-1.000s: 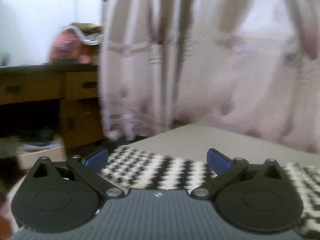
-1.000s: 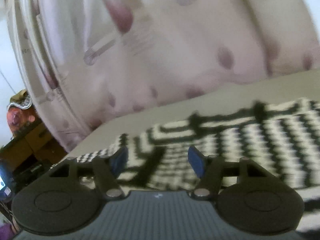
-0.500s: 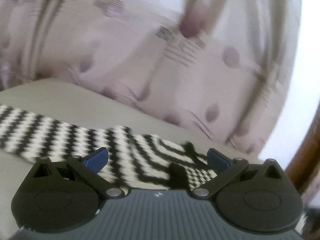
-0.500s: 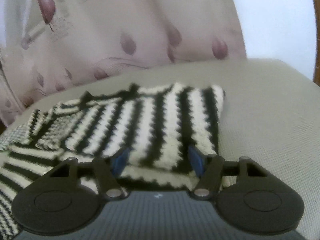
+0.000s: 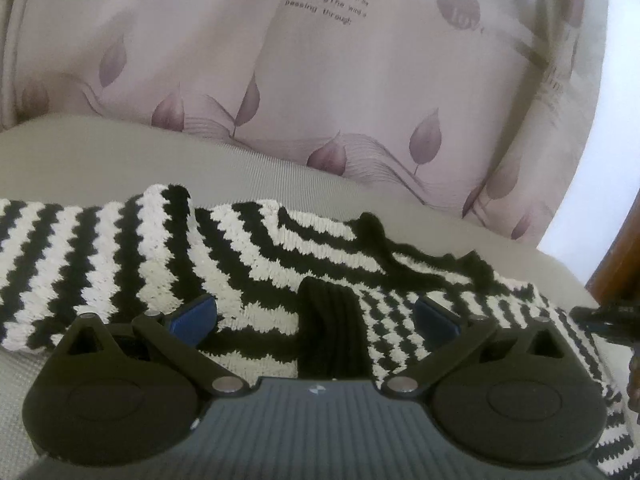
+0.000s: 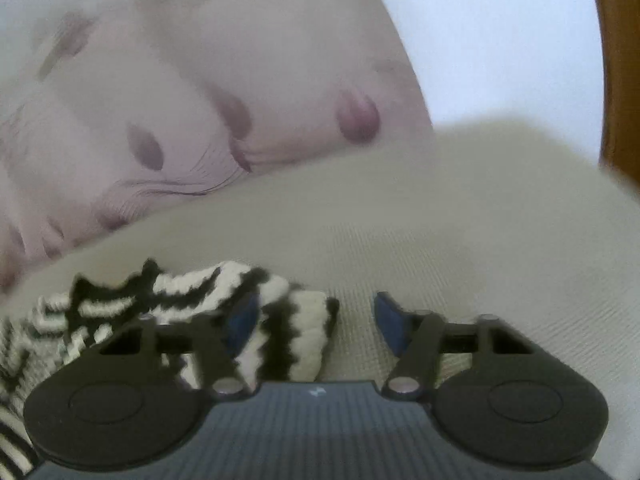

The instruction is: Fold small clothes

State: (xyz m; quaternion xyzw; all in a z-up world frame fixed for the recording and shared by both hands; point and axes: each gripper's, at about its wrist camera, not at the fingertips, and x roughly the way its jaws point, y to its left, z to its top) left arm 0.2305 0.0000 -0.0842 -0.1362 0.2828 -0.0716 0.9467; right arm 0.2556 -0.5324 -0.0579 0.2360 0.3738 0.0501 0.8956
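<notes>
Holding the left gripper [image 5: 314, 312] low over a small knit top [image 5: 120, 248] with black and white zigzag stripes. Keeping its jaws spread wide apart, pinching nothing. Pointing it at a black ribbed band [image 5: 332, 332] on the top, right in the middle of the gap between the two blue pads [image 5: 192, 318]. Not touching the band with either pad.

Seeing the knit top lying mostly flat on a soft beige surface [image 5: 80, 160], reaching from the left edge of the left view across to the right, with a wavy black edge on the far side.

Holding the right gripper [image 6: 316, 316] low at one end of the knit top [image 6: 192, 292]. Closing its jaws now, but not pinching yet. Having a thick, folded corner of the top in the gap, right beside the left blue pad [image 6: 242, 318] and still apart from the other pad. Showing only bare beige surface [image 6: 440, 240] to the right of that corner.

Facing a pale pink curtain [image 5: 320, 80] with purple leaves, hanging behind the beige surface in both views. Catching a bit of brown wood [image 6: 616, 80] at the far right edge.
</notes>
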